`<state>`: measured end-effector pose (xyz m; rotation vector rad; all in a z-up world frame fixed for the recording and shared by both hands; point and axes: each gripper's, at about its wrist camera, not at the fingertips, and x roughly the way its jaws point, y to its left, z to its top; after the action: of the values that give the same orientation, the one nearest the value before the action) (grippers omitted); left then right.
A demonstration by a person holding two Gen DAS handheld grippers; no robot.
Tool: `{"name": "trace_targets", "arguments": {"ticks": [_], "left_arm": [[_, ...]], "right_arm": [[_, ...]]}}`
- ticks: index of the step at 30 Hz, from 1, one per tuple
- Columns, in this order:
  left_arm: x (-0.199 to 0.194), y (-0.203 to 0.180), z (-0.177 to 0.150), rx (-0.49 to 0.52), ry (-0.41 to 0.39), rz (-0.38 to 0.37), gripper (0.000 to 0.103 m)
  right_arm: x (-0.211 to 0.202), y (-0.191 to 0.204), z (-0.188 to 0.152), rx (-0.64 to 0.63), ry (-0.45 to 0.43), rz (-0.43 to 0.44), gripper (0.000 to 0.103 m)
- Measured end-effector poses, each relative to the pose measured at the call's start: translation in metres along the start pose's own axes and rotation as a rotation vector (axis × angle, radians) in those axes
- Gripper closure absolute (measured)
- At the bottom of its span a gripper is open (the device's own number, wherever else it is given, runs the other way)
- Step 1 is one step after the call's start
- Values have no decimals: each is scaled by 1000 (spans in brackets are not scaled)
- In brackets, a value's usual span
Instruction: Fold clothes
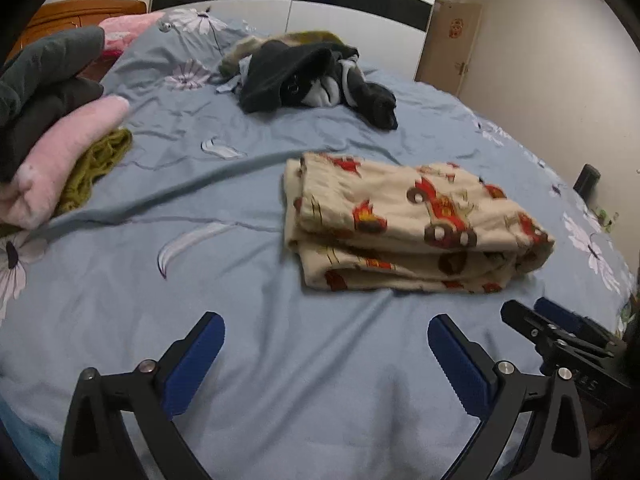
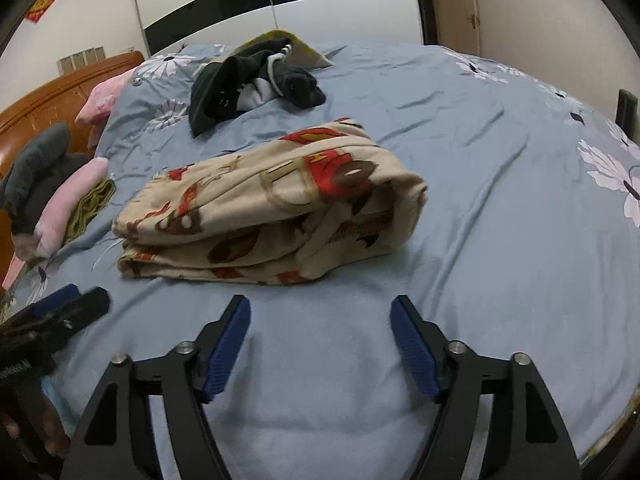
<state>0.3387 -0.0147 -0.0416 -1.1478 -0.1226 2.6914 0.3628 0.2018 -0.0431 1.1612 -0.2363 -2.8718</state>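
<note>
Left wrist view. The folded cream garment point(image 1: 416, 228), printed with red cars, is lying on the blue bed point(image 1: 240, 360), ahead and to the right of the left claw point(image 1: 326, 340). The jaws of this claw are standing wide apart, holding nothing and touching nothing; bare sheet is showing between them. The right claw point(image 1: 552, 320) is entering at the right edge, just beside the bundle's near corner. A stack of folded clothes point(image 1: 60, 140) is sitting at the far left, and an unfolded dark pile point(image 1: 316, 80) is waiting further up the bed. Likely risk: the bundle's layers are resting loosely, so a lift from one edge would probably be letting them slide open.

Right wrist view. The same garment point(image 2: 272, 204) is lying directly ahead of the right claw point(image 2: 320, 332), near but apart from it. Its jaws are spread wide and gripping nothing. The right end of the bundle is bulging, with an inner flap showing, so a pinch there may be catching only the outer layer. The left claw point(image 2: 68, 304) is appearing at the lower left, and its opening cannot be judged from this side. A low approach might also be snagging the wrinkled sheet.
</note>
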Motion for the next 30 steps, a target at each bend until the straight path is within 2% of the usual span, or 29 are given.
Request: {"name": "trace_targets", "arguments": {"ticks": [5, 6, 8, 12, 16, 18, 24, 30], "left_arm": [[4, -10, -12, 54, -45, 84, 0], [5, -9, -14, 50, -52, 98, 0], [8, -5, -16, 19, -53, 92, 0], [9, 1, -19, -19, -89, 110, 0], [3, -3, -19, -27, -139, 111, 0], [2, -11, -19, 6, -159, 120, 0], [5, -21, -24, 78, -157, 110, 0], [7, -20, -25, 71, -151, 100, 0]], "right_arm": [[-1, 4, -2, -24, -12, -47, 14], [-1, 5, -2, -29, -15, -58, 10], [-1, 9, -3, -49, -16, -82, 6], [0, 20, -4, -108, -27, -126, 5], [0, 21, -5, -118, -34, -125, 4], [-1, 18, -4, -100, -39, -128, 0], [-4, 5, -3, -30, -48, -131, 0], [-2, 5, -3, -32, -41, -133, 0]]}}
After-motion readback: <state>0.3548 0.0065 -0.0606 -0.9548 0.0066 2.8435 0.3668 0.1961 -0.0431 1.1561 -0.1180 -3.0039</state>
